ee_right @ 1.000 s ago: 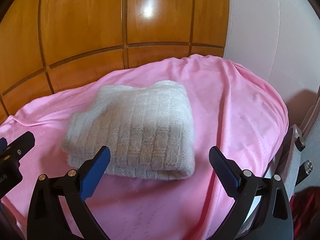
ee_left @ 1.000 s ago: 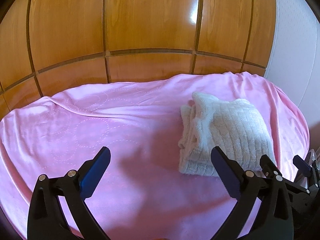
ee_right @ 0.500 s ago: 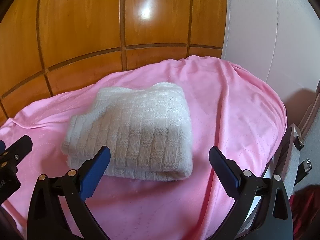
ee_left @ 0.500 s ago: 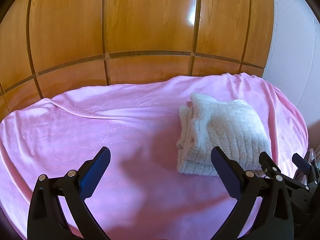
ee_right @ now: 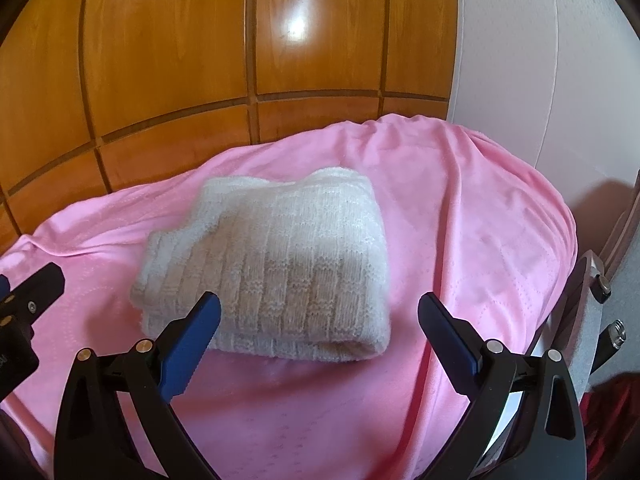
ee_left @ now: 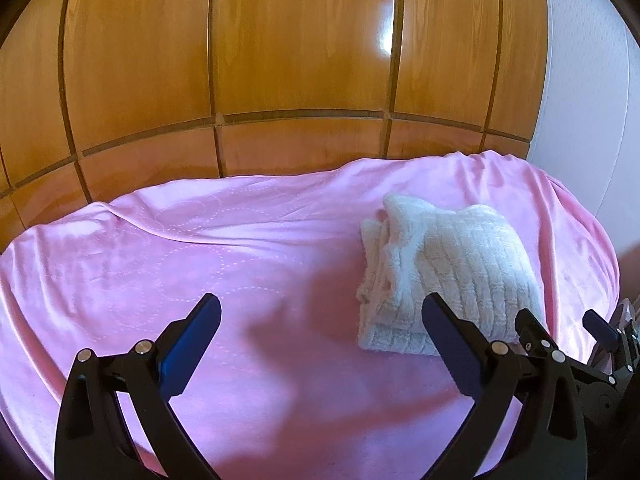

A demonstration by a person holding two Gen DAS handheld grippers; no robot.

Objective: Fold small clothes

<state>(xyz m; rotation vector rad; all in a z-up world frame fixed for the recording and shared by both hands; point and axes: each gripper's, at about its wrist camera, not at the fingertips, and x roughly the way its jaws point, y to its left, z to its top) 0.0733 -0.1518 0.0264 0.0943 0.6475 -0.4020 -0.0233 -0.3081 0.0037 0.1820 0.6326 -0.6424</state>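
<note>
We are holding both grippers above a pink blanket [ee_left: 248,248] that is covering a bed, and behind it a wooden panel wall [ee_left: 280,60] is standing. The left gripper [ee_left: 320,320] is hanging with its fingers released, wide apart, and nothing is lying between them; only the blanket and their shadow are showing under it. The right gripper [ee_right: 319,318] is also keeping its fingers spread and empty. The task's thing, a white knitted garment [ee_right: 276,264], is lying folded into a thick packet on the right part of the blanket, near the far side of the bed. In the right wrist view it is sitting just beyond the fingers, a little to the left of the middle, and the left finger [ee_right: 192,340] is overlapping its near edge in the picture; we cannot tell if it is touching. In the left wrist view the garment [ee_left: 448,276] is lying to the right, partly behind the right finger [ee_left: 452,344], with its layered edges facing left. A white wall [ee_right: 540,60] is standing at the right.
</note>
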